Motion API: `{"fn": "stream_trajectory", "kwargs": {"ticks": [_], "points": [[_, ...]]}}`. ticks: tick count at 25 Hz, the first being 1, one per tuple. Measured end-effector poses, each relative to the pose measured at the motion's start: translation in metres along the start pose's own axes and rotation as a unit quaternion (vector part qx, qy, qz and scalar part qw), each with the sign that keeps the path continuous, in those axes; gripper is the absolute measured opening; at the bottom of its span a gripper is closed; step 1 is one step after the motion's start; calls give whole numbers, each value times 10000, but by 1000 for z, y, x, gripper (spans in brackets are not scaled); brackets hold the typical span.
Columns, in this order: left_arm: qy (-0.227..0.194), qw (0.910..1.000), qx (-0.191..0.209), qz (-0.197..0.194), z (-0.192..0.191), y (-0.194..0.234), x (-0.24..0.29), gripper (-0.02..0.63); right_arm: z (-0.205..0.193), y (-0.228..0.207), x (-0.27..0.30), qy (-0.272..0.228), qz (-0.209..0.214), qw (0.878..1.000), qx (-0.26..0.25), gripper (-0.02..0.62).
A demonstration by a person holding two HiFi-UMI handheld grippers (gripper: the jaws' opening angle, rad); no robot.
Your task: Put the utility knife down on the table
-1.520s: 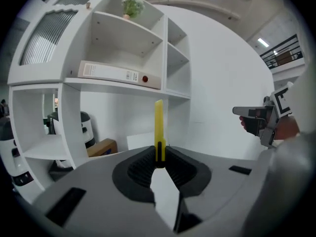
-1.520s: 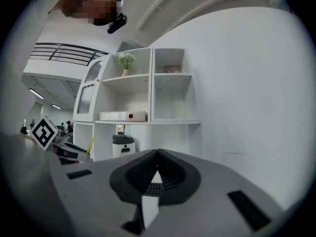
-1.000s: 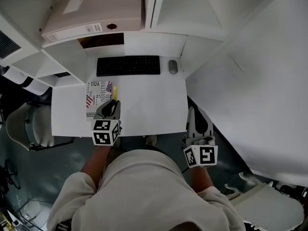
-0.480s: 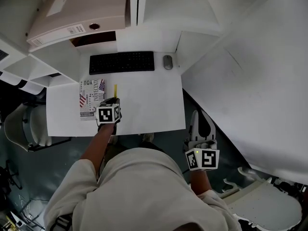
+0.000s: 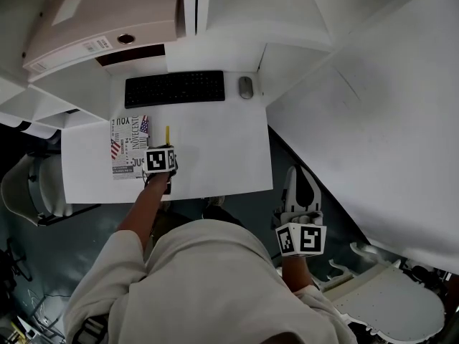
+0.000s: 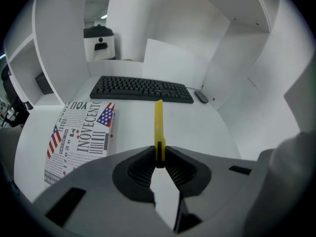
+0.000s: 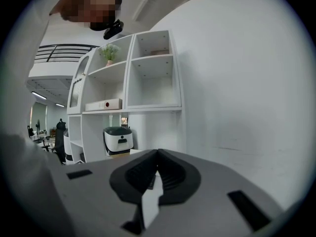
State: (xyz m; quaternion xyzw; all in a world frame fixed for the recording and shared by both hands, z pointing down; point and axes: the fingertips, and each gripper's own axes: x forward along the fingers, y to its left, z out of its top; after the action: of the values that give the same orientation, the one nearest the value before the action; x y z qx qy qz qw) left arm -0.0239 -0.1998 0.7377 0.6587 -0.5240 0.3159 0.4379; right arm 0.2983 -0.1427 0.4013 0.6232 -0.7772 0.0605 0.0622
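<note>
One white counter [image 5: 215, 156] fills the middle of the head view, walled in by white shelving [image 5: 237, 20]. At its far edge lies a black keyboard [image 5: 174, 89]. Nearer, at the left, a printed booklet [image 5: 128, 146] with a flag design lies flat. The left gripper [image 6: 159, 157] hangs over the counter just right of the booklet, tilted downward, its jaws clamped on the utility knife [image 6: 158, 127]. The right gripper [image 7: 157, 169] is off the counter's right edge, roughly level, its jaws together with nothing between them. A grey mouse [image 5: 246, 87] sits just right of the keyboard. The yellow utility knife juts forward from the left jaws toward the keyboard. Whether its tip touches the counter cannot be told.
</note>
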Motion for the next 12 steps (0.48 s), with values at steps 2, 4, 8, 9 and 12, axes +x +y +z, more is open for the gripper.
{"fn": "stream_trajectory", "kwargs": {"ticks": [2,4,8,9,12], "points": [[97,9999,-141,-23,-4,3,8,58,-3,0,2,45,4,10000,-6,3],[189,9995,-255,-26,-8,5,15,58,-5,-1,4,87,9,10000,-12,3],[357,9986,-391,-23,-11,9,28,58,-10,-5,8,153,1,9999,-7,3],[403,9983,-411,-19,-12,9,32,58,-11,-6,9,172,-8,9999,-5,3],[529,9976,-454,5,-14,11,41,58,-14,-11,12,227,-43,9997,4,3]]}}
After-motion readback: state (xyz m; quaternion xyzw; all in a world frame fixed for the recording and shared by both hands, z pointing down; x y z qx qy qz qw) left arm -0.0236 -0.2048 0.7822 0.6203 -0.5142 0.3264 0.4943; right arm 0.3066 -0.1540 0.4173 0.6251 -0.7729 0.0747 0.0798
